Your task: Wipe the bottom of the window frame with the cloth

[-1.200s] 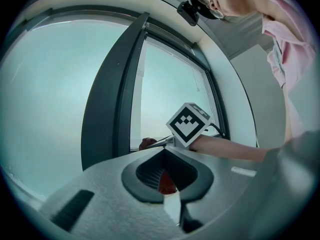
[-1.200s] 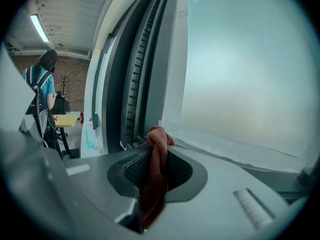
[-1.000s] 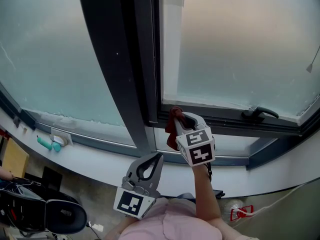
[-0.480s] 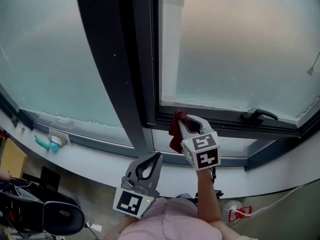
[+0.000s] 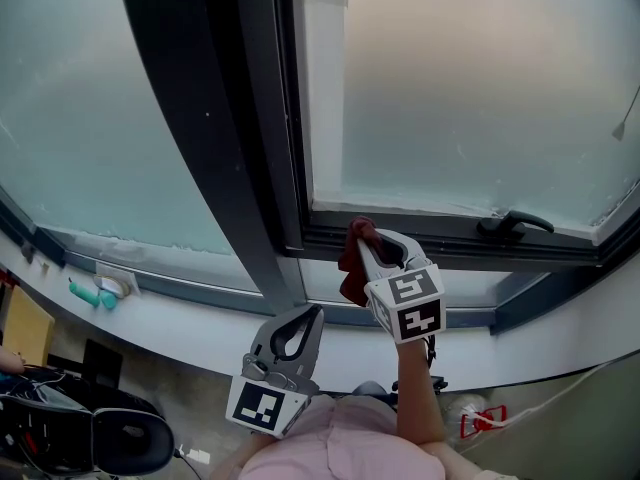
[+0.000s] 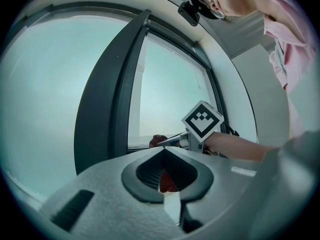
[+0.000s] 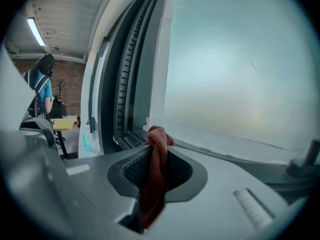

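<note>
At the window frame (image 5: 440, 240), right tongs (image 5: 366, 234) half hide their clamped cloth (image 5: 350, 273).

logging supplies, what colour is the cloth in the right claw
Rust-red cloth, clearest in the right gripper view.

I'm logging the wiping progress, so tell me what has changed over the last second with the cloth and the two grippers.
The right gripper, fingers shut on the red cloth, slid slightly right along the bottom of the window frame, toward the handle. Nothing was taken hold of or let go. The left gripper stayed low, shut and empty.
</note>
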